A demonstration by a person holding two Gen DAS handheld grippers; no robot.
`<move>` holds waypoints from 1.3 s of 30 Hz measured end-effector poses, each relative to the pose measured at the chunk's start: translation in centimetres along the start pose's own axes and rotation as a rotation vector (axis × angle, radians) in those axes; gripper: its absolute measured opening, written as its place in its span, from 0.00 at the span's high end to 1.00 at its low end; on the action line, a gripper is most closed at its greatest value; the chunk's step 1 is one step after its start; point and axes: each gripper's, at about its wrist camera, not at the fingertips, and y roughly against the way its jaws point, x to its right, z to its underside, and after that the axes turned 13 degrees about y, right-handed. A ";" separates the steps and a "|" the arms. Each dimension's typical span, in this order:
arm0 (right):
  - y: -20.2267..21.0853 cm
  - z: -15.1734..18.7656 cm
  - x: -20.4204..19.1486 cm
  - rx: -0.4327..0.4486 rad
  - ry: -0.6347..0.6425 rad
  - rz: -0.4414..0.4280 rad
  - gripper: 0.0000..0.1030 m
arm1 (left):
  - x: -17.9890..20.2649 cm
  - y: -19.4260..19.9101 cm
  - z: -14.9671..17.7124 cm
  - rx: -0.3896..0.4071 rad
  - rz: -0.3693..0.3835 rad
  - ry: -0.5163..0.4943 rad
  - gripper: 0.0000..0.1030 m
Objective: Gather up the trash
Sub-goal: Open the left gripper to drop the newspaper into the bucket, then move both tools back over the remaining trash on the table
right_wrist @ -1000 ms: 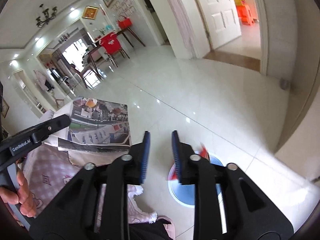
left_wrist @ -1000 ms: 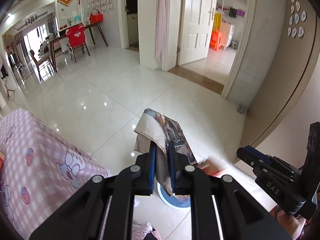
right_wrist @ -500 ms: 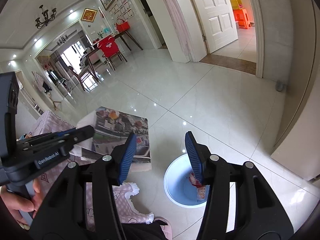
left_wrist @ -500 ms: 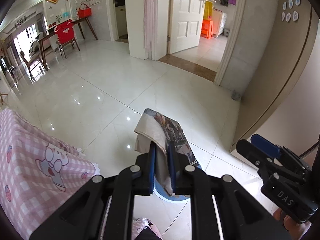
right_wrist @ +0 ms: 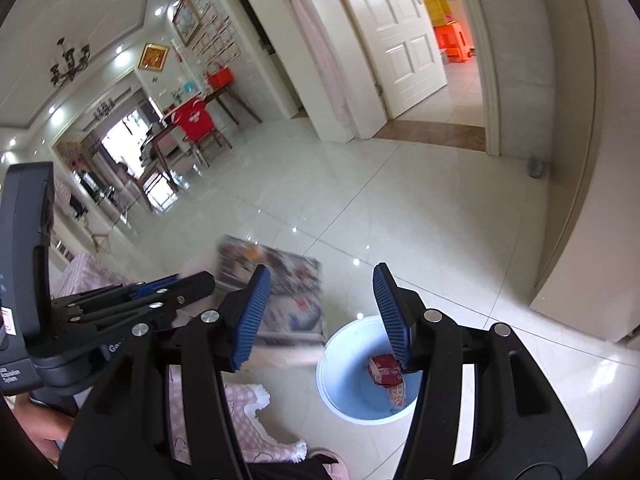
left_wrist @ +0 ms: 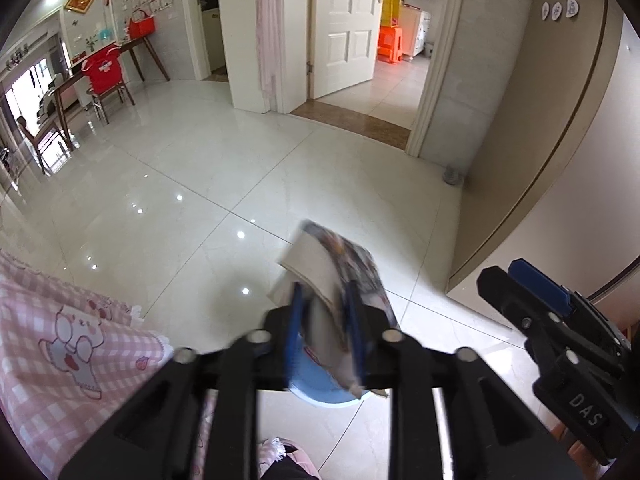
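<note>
A folded newspaper stands between the fingers of my left gripper, whose jaws are opening. The paper is blurred, leans toward the right pad, and a gap shows beside the left pad. Right below it is the pale blue bin. In the right wrist view the same newspaper hangs just left of the bin, which holds a red wrapper. My right gripper is above the bin with its jaws opening and nothing between them. It also shows at the right edge of the left wrist view, the right gripper.
A pink checked tablecloth hangs at the lower left, close to the bin. Glossy floor tiles stretch ahead. A beige wall corner is to the right, and an open white door lies beyond. A hand holds the left tool.
The left gripper has moved over the bin and its jaws have parted, so the newspaper now sits loose and tilted. The right jaws have spread wider.
</note>
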 end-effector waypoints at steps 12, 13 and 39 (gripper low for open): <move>0.2 -0.1 -0.7 -0.006 0.002 -0.023 0.48 | -1.8 1.0 0.3 -0.001 -0.034 0.046 0.24; 0.3 -0.2 -0.9 -0.004 0.006 -0.026 0.48 | -2.0 1.3 0.4 0.004 -0.037 0.047 0.24; 2.4 -1.1 -27.8 -0.017 0.320 -0.422 0.42 | -24.4 23.2 7.0 0.273 -0.557 0.228 0.21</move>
